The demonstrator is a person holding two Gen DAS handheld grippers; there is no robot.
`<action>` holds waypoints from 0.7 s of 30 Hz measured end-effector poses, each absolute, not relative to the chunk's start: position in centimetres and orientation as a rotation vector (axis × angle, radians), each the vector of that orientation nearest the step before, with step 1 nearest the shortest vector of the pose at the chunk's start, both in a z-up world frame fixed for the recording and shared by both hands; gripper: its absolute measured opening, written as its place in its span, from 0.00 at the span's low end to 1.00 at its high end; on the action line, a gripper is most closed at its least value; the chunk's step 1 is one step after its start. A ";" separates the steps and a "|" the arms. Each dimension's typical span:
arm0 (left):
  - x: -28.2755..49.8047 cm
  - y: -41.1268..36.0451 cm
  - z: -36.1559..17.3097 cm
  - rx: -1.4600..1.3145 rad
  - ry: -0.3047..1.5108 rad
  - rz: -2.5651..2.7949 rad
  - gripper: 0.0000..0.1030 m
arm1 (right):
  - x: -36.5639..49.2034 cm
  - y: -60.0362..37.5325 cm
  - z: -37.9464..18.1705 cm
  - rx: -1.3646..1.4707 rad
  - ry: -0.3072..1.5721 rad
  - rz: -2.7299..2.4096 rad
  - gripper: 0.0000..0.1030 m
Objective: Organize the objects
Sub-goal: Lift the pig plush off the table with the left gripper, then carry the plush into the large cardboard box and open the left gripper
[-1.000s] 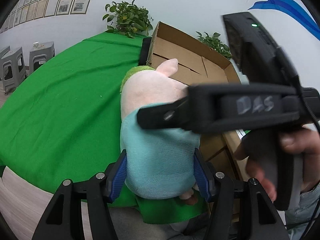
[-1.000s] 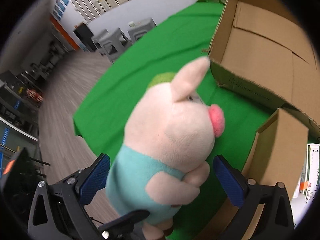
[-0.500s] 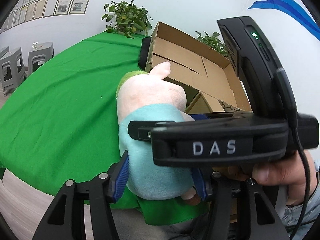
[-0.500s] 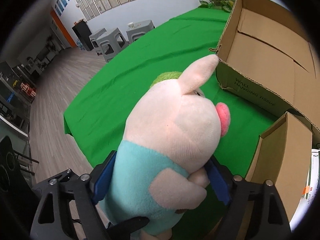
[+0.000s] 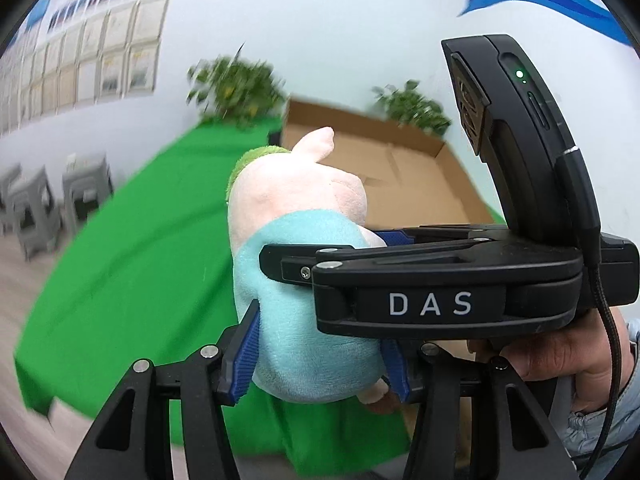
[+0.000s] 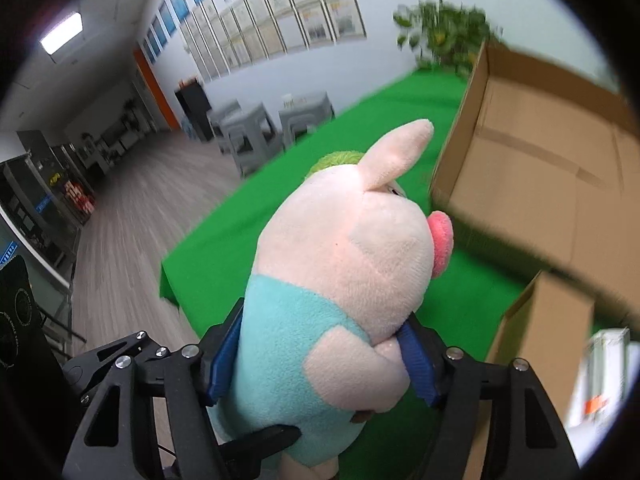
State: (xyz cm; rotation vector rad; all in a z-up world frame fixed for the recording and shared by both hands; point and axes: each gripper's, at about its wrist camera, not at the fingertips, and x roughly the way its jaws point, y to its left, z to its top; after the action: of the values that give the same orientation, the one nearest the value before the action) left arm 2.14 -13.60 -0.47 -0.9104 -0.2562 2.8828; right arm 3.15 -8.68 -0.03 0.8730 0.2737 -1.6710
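A: Start at the left claw [image 5: 320, 354]. What has it got?

B: Its blue pads are pressed into the teal lower body of the pig [image 5: 304, 264], one on each flank. The plush bulges a little around them.

A: And the right claw [image 6: 320, 356]?

B: Its jaws have just been closing, and now they pinch the same pig [image 6: 340, 280] across the body just under the head, the near arm squeezed against one pad. In the left view it crosses in front as a black bar, a hand [image 5: 560, 348] under it.

A: So where is the pig?

B: Held upright by both claws, off the green counter [image 5: 132, 248], with the big open box [image 6: 540, 184] just beyond its snout.

A: How will it handle?

B: Light and soft, I'd judge. Nothing to break, but the stuffing gives, so a loose pinch could let it slump or slide through. The fleece should grip the ribbed pads well.

A: Best hold?

B: The torso, where both already are. It is the fullest part. An ear or arm would let it dangle and swing.
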 end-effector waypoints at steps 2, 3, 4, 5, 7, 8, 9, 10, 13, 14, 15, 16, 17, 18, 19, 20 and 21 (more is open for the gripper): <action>1.1 -12.5 2.0 -0.811 -0.165 2.892 0.50 | 2.5 -8.2 2.6 0.804 0.251 -1.718 0.66; 0.5 -11.8 3.3 -0.763 -0.124 2.893 0.50 | 1.9 -7.6 4.1 0.763 0.236 -1.748 0.65; -0.2 -11.1 4.9 -0.707 -0.082 2.891 0.50 | 1.1 -7.0 5.9 0.717 0.224 -1.782 0.65; -1.0 -10.4 6.5 -0.645 -0.038 2.888 0.50 | 0.4 -6.4 7.3 0.674 0.215 -1.810 0.65; -3.0 -9.1 9.1 -0.545 0.043 2.882 0.50 | -1.2 -5.1 10.7 0.578 0.194 -1.879 0.63; -3.9 -8.4 10.4 -0.503 0.074 2.876 0.50 | -1.9 -4.5 12.3 0.535 0.186 -1.911 0.63; -4.7 -7.9 11.5 -0.469 0.096 2.869 0.50 | -2.6 -4.1 13.3 0.505 0.181 -1.934 0.62; -5.7 -7.4 12.7 -0.441 0.111 2.856 0.50 | -3.5 -3.8 14.5 0.476 0.175 -1.961 0.62; -8.3 -6.5 15.0 -0.379 0.131 2.822 0.50 | -6.5 -3.6 16.8 0.435 0.173 -2.005 0.62; -9.1 -6.3 15.5 -0.366 0.139 2.818 0.50 | -7.3 -3.6 17.2 0.424 0.178 -2.013 0.62; -9.6 -6.1 15.9 -0.361 0.142 2.815 0.50 | -8.1 -3.9 17.5 0.419 0.184 -2.018 0.62; -10.4 -6.1 16.2 -0.363 0.139 2.812 0.50 | -8.9 -4.2 17.8 0.420 0.194 -2.021 0.62; -11.5 -6.0 16.4 -0.368 0.132 2.811 0.50 | -9.7 -4.6 17.8 0.425 0.200 -2.021 0.62; -12.8 -6.2 16.5 -0.380 0.122 2.810 0.50 | -10.7 -5.3 17.8 0.437 0.206 -2.018 0.62; -14.0 -6.4 16.4 -0.397 0.110 2.810 0.50 | -11.2 -5.1 17.3 0.452 0.213 -2.015 0.62; -15.1 -6.5 16.1 -0.418 0.101 2.809 0.50 | -11.9 -5.3 16.8 0.468 0.216 -2.011 0.62; -16.0 -6.6 16.1 -0.438 0.089 2.808 0.50 | -12.9 -5.3 16.0 0.487 0.221 -2.005 0.62</action>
State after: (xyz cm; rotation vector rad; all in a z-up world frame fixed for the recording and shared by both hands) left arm -16.05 -6.59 16.12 -0.4380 0.0893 2.8083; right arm -12.91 -5.29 16.05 0.4866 0.2207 -2.0050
